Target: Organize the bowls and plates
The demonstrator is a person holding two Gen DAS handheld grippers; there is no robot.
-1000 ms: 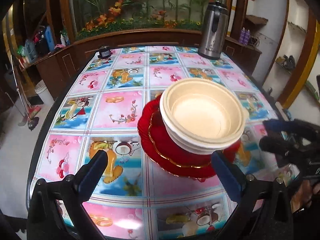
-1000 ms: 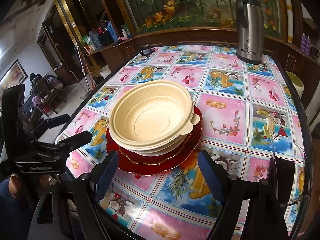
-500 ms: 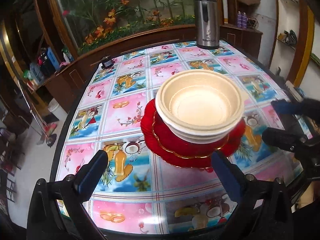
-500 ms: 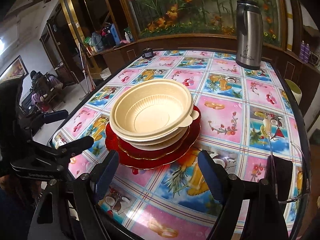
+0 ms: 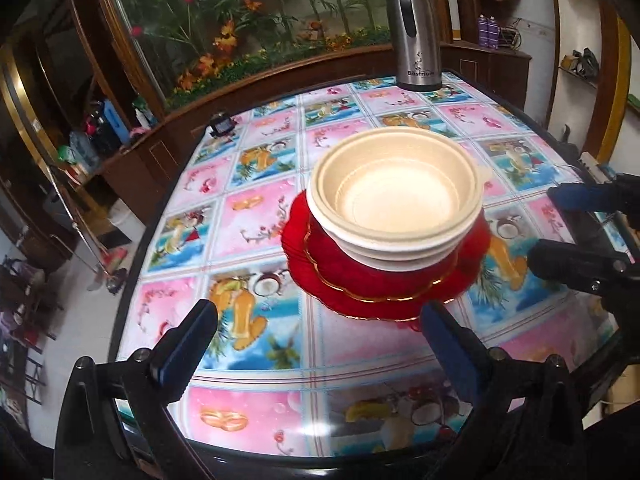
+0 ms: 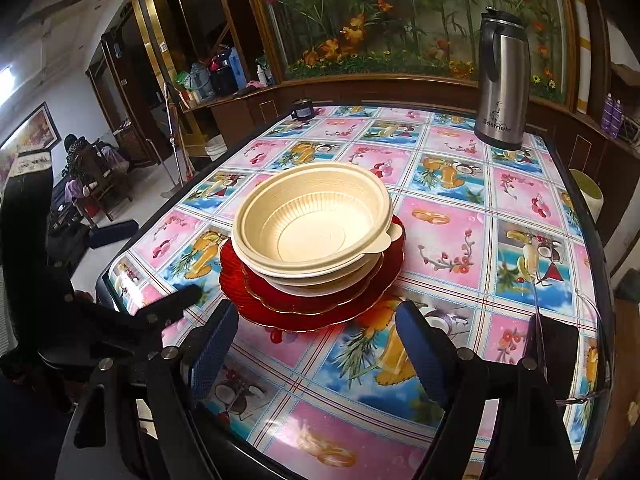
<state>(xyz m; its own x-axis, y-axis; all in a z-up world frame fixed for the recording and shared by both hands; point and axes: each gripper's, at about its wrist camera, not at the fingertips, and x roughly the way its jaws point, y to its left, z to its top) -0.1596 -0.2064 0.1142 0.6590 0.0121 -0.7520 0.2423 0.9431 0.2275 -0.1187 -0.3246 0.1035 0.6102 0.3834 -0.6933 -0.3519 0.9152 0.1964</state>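
Observation:
Cream bowls (image 5: 400, 204) sit nested on a stack of red plates (image 5: 340, 272) with gold rims, on the patterned table. The same bowls (image 6: 312, 224) and red plates (image 6: 288, 304) show in the right wrist view. My left gripper (image 5: 320, 344) is open and empty, hanging above the table's near edge, short of the stack. My right gripper (image 6: 316, 348) is open and empty, also short of the stack. The right gripper (image 5: 584, 228) shows at the right of the left wrist view. The left gripper (image 6: 140, 276) shows at the left of the right wrist view.
A steel thermos flask (image 5: 414, 36) stands at the table's far right corner, also seen in the right wrist view (image 6: 502, 84). A small dark object (image 5: 222, 125) sits at the far left edge. A wooden cabinet with flowers runs behind the table (image 5: 260, 216).
Both grippers have drawn back and up from the stack, so it looks smaller and farther away. The bowls and plates have not moved. Both grippers stay open.

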